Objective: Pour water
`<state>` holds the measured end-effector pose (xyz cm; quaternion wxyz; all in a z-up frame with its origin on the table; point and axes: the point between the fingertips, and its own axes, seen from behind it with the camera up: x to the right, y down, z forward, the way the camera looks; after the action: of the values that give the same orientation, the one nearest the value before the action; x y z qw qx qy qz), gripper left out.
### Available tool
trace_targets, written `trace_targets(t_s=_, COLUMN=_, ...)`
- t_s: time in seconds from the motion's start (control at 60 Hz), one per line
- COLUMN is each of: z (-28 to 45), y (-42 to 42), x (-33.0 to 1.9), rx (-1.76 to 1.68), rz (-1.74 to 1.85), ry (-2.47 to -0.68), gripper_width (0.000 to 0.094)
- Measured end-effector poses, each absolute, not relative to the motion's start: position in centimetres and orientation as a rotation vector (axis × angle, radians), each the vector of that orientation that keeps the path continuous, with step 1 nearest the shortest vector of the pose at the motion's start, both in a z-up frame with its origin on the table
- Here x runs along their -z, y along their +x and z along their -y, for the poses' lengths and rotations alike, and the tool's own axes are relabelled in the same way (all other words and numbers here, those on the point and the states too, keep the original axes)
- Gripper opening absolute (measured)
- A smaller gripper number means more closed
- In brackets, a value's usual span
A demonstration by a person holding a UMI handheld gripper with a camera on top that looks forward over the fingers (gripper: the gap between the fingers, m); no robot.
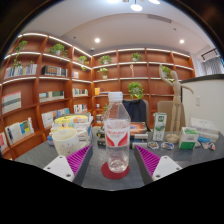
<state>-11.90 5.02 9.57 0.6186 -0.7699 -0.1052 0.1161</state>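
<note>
Looking ahead, I see big wooden shelves [60,70] filling the back wall, with books and green plants on them. Below them is a grey table [35,155] with many things on it.

My gripper [116,160] points at the table. Its two fingers are spread wide apart, with a purple pad on the left finger [82,158] and another on the right finger [148,160]. They hold nothing.

A clear water bottle [117,135] stands upright between the fingers, a little ahead of them. It has a white cap and a pink band around its middle. There is a gap on each side, so the fingers do not touch it. The bottle sits on a round red coaster [115,171].

To the left of the bottle is a yellow and white tub [68,133]. To the right stand a green and white box [159,126] and some small packs [190,138]. A tall wooden stand [175,95] rises behind them.
</note>
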Motion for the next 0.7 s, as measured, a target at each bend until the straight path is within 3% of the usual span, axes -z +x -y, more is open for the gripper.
trace_targets(t_s=0.317, z=6.4, y=-2.1, x=-10.5, rx=-0.075, rz=0.097, ry=-1.796, gripper_width=0.0886)
trace_targets(t_s=0.7, z=11.0, y=6.0, x=-15.2, rx=0.029, rz=-0.011, ry=-1.698, gripper_width=0.0877)
